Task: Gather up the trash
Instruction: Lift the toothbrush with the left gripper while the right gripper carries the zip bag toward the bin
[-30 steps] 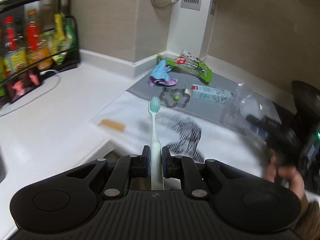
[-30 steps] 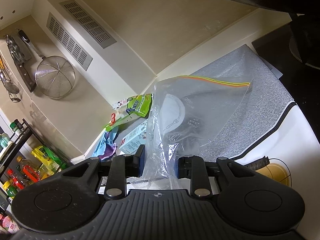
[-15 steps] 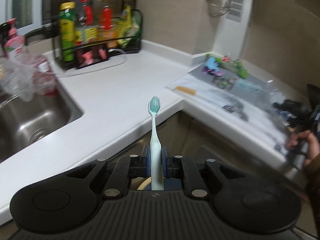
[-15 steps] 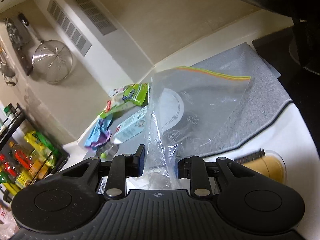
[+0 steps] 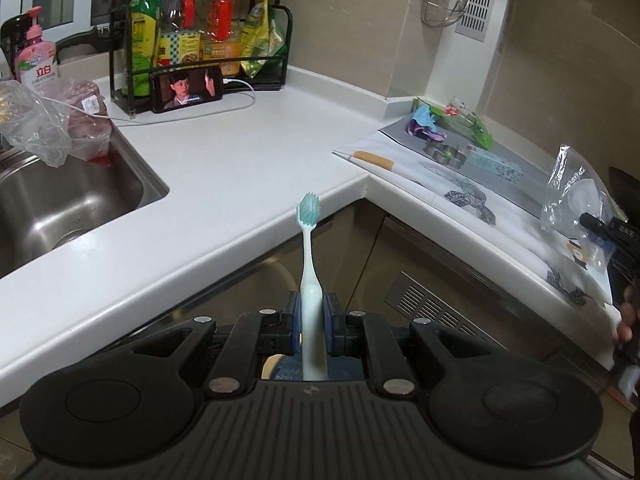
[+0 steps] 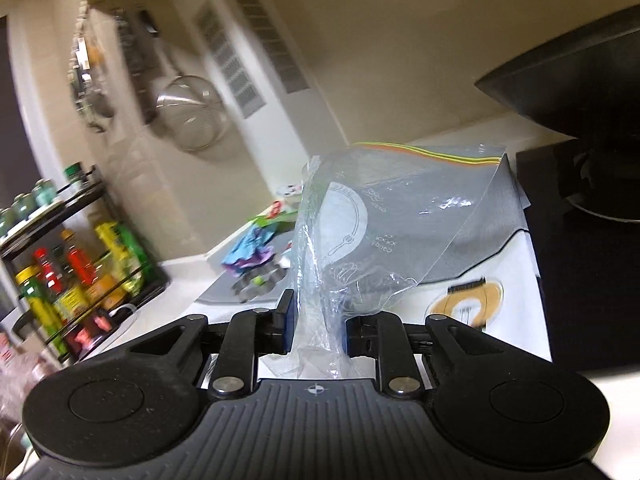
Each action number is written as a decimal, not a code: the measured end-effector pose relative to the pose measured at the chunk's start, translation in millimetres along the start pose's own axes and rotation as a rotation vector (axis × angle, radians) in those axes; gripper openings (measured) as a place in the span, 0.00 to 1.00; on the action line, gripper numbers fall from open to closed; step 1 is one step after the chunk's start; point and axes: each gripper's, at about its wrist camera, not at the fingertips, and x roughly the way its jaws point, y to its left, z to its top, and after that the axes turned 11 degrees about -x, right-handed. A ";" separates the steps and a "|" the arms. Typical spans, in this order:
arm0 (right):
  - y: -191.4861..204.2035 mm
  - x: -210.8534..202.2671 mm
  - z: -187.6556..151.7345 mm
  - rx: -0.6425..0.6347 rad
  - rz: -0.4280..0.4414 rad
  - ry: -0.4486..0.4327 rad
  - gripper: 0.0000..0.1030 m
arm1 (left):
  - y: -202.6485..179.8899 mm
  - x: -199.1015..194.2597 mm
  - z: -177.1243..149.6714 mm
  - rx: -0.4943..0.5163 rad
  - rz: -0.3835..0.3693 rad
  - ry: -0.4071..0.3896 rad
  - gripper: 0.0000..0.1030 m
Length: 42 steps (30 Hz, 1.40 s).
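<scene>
— What had been moved since the earlier frame?
— Away from the desk [image 5: 224, 168] the left gripper [image 5: 311, 322] had been drawn, so that the sink [image 5: 80, 200] and the bottle rack [image 5: 200, 40] were brought into its view. The right gripper [image 6: 318, 330] had been rolled, and the wall strainer [image 6: 190, 118] was seen blurred.

— How was the left gripper set?
— It was clamped on a toothbrush [image 5: 310, 272], which was held upright with the bristles on top, off the desk's edge.

— And the right?
— Its jaws were being closed, with a crumpled corner of a clear zip bag [image 6: 392, 216] caught between them and the pads pressed against the plastic. The bag was held up above the grey mat [image 6: 508, 208], its coloured zip strip on top.

— Where was the trash left?
— Wrappers [image 5: 460, 120], a small carton [image 5: 494, 162] and a crumpled blue scrap [image 5: 422, 124] were left on the mat near the wall corner.
</scene>
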 end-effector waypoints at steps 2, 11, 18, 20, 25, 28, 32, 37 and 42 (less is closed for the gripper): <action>9.5 -17.0 -5.9 -0.020 0.026 0.002 0.22 | -1.7 -1.0 -4.1 0.010 0.001 -0.004 0.12; 58.8 -68.7 -39.6 -0.127 0.169 0.057 0.22 | -6.3 -1.3 -24.1 0.035 0.016 -0.016 0.12; 92.4 -83.9 -67.2 -0.202 0.264 0.121 0.22 | -10.1 3.0 -41.1 0.040 0.022 -0.008 0.12; 97.5 -83.7 -74.8 -0.192 0.288 0.155 0.22 | -11.2 2.7 -42.9 0.045 0.020 -0.011 0.12; 103.8 -80.3 -83.8 -0.183 0.311 0.213 0.22 | -12.4 2.0 -44.1 0.057 0.024 -0.020 0.12; 103.3 -79.5 -83.5 -0.174 0.305 0.218 0.22 | -12.3 2.3 -45.2 0.056 0.024 -0.021 0.12; 104.4 -78.6 -84.4 -0.177 0.309 0.226 0.22 | -12.2 2.4 -45.7 0.057 0.023 -0.020 0.12; 105.0 -77.7 -84.6 -0.174 0.308 0.230 0.22 | -12.9 3.1 -46.0 0.059 0.023 -0.018 0.12; 105.7 -77.2 -85.6 -0.173 0.311 0.238 0.22 | -13.8 3.6 -46.5 0.063 0.023 -0.016 0.12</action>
